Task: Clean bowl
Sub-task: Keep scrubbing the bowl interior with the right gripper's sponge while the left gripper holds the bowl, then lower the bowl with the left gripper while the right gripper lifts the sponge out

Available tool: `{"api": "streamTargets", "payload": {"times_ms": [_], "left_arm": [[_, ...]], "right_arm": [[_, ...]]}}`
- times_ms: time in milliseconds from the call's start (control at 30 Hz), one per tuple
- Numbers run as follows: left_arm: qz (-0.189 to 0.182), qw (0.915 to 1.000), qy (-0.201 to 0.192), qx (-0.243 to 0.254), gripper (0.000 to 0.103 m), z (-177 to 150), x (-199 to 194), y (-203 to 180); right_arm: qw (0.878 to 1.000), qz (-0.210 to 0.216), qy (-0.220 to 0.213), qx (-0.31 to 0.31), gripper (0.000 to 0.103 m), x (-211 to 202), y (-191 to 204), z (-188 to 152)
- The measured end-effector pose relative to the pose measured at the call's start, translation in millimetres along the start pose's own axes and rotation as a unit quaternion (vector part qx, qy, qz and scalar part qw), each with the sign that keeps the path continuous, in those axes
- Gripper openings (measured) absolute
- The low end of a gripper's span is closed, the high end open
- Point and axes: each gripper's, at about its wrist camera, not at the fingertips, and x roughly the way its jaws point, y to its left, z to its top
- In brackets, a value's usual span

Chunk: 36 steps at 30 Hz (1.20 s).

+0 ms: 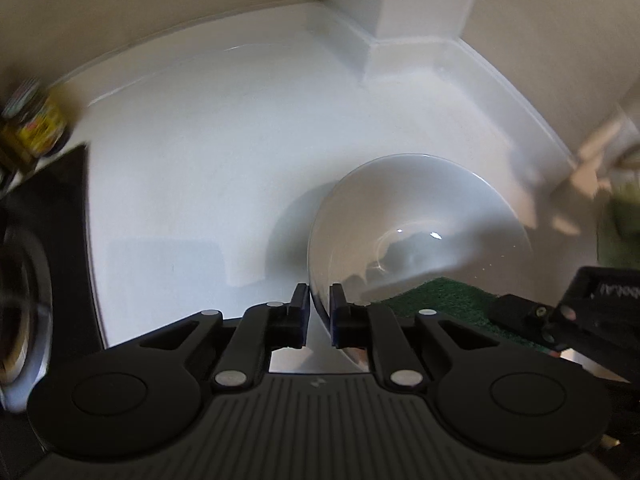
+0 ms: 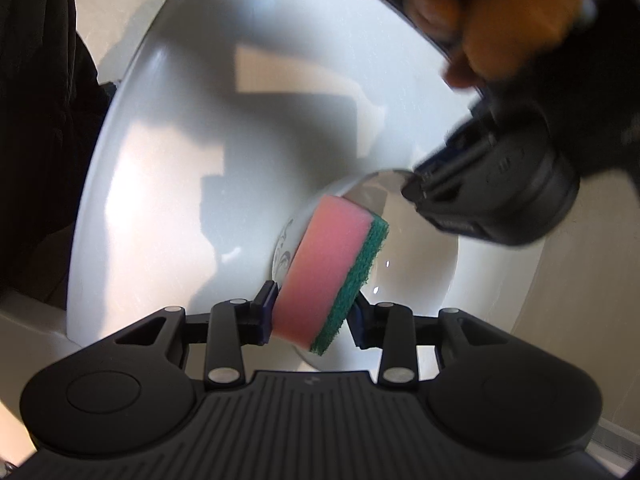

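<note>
A white bowl (image 1: 420, 216) hangs tilted over a white basin, and my left gripper (image 1: 320, 316) is shut on its near rim, one pad inside and one outside. In the right wrist view the same bowl (image 2: 420, 264) shows a dark pattern on its outer wall, and the left gripper (image 2: 416, 192) clamps its far rim. My right gripper (image 2: 312, 316) is shut on a pink sponge (image 2: 324, 264) with a green scouring side. That green side (image 1: 440, 300) lies against the bowl's inner wall near the rim. The right gripper (image 1: 552, 320) enters from the lower right.
The white basin (image 1: 200, 160) spreads under the bowl, with a boxed white corner (image 1: 420, 8) at the back. A jar with a yellow label (image 1: 36, 132) stands at the left edge above a dark appliance (image 1: 24, 280). A person's hand (image 2: 500, 20) holds the left gripper.
</note>
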Motion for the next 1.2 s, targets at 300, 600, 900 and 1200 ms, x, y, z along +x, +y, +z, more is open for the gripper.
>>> {"api": "streamTargets", "payload": {"times_ms": [300,600,900,1200], "left_arm": [[-0.001,0.9992,-0.008,-0.04,0.011,5.0,3.2,8.3],[0.012,0.9929,-0.033,-0.113,0.013,-30.3,-14.4,5.3],[0.02,0.9998,-0.003,0.008,0.011,0.5,-7.2,3.6],[0.009,0.9987,-0.012,-0.049,0.006,4.0,-13.8,26.4]], "right_arm": [[0.999,-0.024,0.029,-0.039,0.033,9.5,7.4,-6.6],[0.999,-0.024,0.031,-0.031,0.032,10.1,7.4,-5.5],[0.999,0.0,-0.002,-0.038,0.032,0.2,16.1,3.0],[0.999,0.003,0.023,-0.042,0.009,26.6,20.2,-8.2]]}}
